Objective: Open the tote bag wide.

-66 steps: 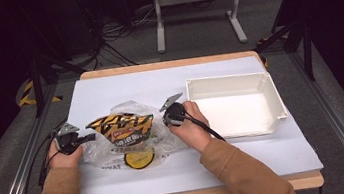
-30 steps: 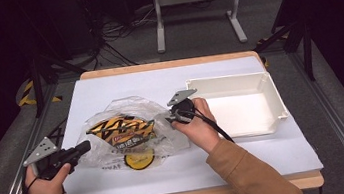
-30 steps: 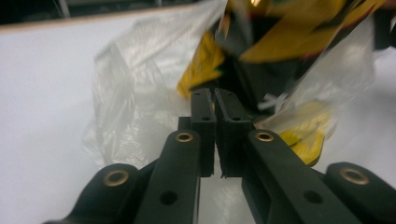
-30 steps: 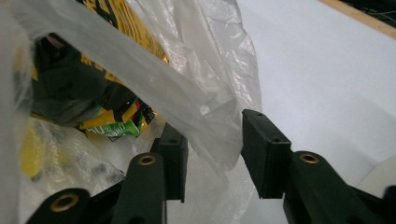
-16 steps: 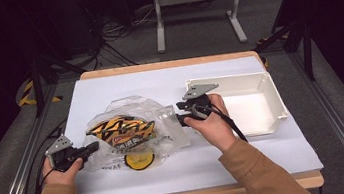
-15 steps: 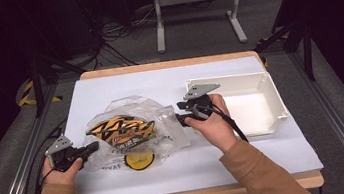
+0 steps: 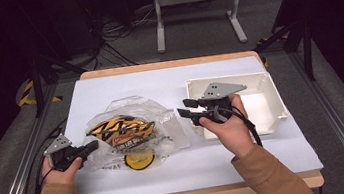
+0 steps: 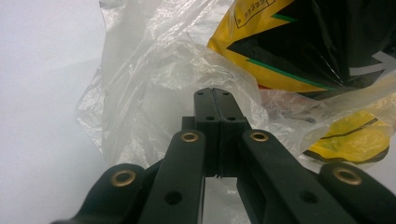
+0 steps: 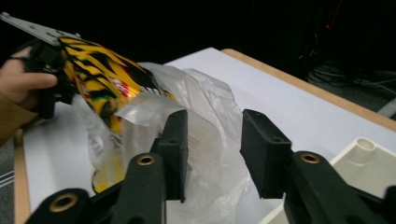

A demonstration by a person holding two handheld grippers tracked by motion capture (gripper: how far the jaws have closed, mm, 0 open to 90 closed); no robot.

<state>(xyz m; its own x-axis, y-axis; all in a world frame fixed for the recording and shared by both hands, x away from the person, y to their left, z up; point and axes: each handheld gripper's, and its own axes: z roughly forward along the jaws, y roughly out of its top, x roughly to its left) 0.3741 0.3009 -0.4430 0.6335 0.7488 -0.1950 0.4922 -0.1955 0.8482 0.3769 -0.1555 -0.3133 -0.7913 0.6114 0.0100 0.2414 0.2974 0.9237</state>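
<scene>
One clear plastic bag (image 7: 139,131) held one yellow-black packet (image 7: 121,130), its long axis running left-right across mid-frame. The left gripper (image 7: 90,147) was clamped on the bag's edge. The right gripper (image 7: 185,108) had just been closing, jaws apart with nothing between them.

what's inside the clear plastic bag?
Inside the plastic bag: a yellow-and-black snack packet and a round yellow-and-black item partly under it. Crinkled plastic and the packet hide anything beneath.

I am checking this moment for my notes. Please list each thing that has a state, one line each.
Left hand-held gripper: shut on the clear plastic bag, at its left edge.
Right hand-held gripper: open, holding nothing.
Clear plastic bag: crumpled, lying on the table.
Yellow-and-black snack packet: inside the bag.
White bin: upright.
</scene>
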